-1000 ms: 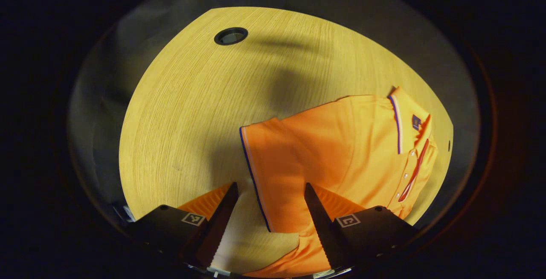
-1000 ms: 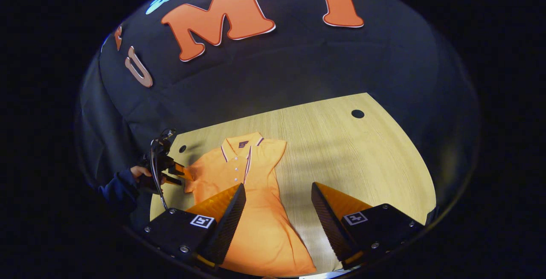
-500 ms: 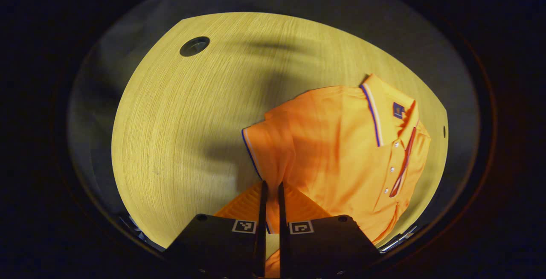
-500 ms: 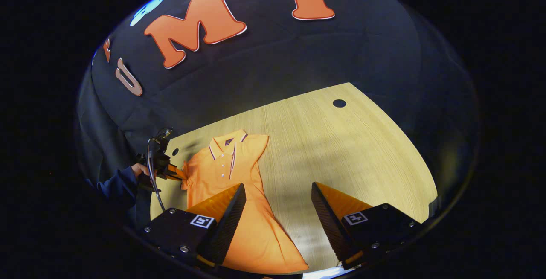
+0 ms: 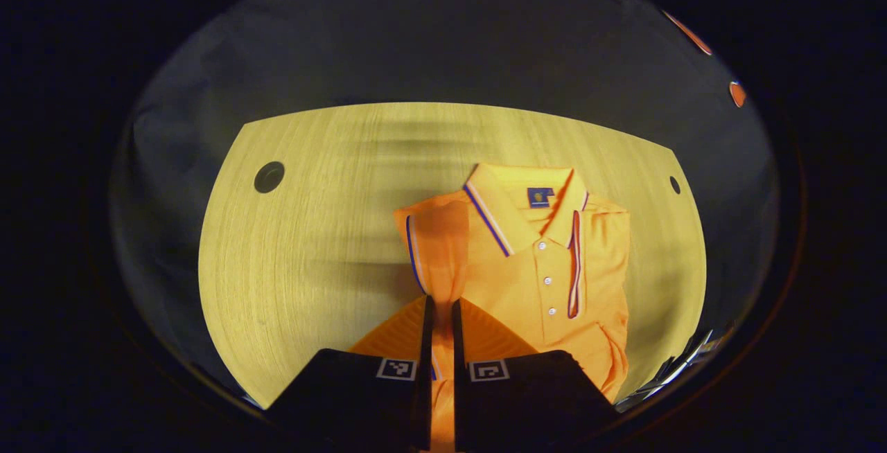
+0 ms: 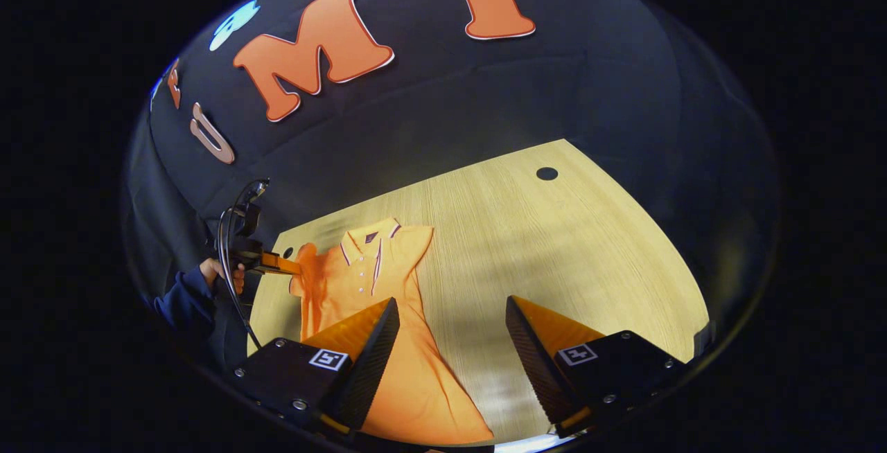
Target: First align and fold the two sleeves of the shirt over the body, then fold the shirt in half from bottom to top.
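The left gripper (image 5: pixel 438 314) is pinched tight on the orange shirt's (image 5: pixel 554 266) sleeve (image 5: pixel 436 245) and holds it up off the wooden table (image 5: pixel 312 252). The right gripper (image 6: pixel 450 328) hovers wide open above the shirt's bottom end.

Dim booth lit warmly from above: the bench (image 5: pixel 312 245) glows ahead of the tool, banded shadows cross it, the raised sleeve (image 5: pixel 438 245) blurs, and fisheye bending curves the edges.
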